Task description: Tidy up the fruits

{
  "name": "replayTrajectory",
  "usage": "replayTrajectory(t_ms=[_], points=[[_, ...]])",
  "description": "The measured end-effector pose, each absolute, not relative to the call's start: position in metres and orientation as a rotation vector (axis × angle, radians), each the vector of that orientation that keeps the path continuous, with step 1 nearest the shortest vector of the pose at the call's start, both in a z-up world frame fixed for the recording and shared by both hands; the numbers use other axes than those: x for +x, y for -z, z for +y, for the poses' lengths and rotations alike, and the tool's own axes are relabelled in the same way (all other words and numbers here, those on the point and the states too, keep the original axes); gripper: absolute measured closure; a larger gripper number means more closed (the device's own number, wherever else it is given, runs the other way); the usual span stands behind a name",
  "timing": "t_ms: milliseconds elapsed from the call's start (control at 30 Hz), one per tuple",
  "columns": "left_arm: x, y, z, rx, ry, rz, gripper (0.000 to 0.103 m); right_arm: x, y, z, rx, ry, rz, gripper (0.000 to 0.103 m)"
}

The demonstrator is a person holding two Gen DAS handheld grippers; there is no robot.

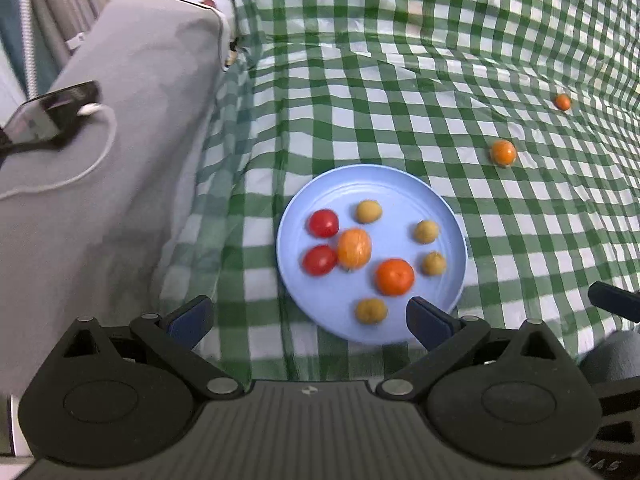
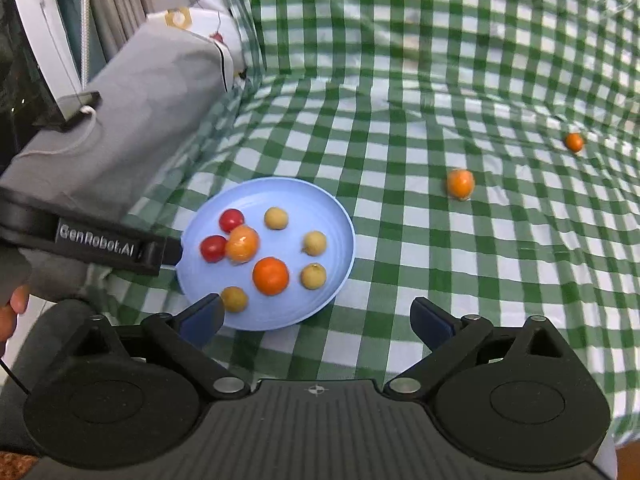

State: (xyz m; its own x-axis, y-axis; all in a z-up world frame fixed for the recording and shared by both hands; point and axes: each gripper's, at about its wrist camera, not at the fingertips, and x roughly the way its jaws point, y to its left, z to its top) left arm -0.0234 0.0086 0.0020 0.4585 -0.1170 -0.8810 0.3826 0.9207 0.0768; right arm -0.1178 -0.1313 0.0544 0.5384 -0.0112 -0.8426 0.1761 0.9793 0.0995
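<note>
A light blue plate (image 1: 400,184) (image 2: 332,216) lies on the green checked cloth. It holds two red tomatoes (image 1: 323,223), two oranges (image 1: 394,277) (image 2: 271,275) and several small tan fruits (image 1: 368,211). Two more oranges lie on the cloth to the right, a nearer one (image 1: 503,152) (image 2: 460,183) and a farther small one (image 1: 562,102) (image 2: 574,141). My left gripper (image 1: 310,320) is open and empty over the plate's near edge. My right gripper (image 2: 318,318) is open and empty just right of the plate's near rim.
A grey cushion (image 1: 112,152) (image 2: 132,120) stands at the left with a phone (image 1: 44,116) and a white cable on it. The cloth rises as a backrest behind. The left gripper's body (image 2: 100,242) shows at the left of the right wrist view.
</note>
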Motion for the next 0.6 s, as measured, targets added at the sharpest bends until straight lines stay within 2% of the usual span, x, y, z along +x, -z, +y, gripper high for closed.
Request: replayTrajectory(t_ms=[600], points=[[-0.099, -0.028, 0.036, 0.314, 0.284, 1.008, 0.001, -0.187, -0.106, -0.102, 0.170, 0.116, 0.877, 0.001]])
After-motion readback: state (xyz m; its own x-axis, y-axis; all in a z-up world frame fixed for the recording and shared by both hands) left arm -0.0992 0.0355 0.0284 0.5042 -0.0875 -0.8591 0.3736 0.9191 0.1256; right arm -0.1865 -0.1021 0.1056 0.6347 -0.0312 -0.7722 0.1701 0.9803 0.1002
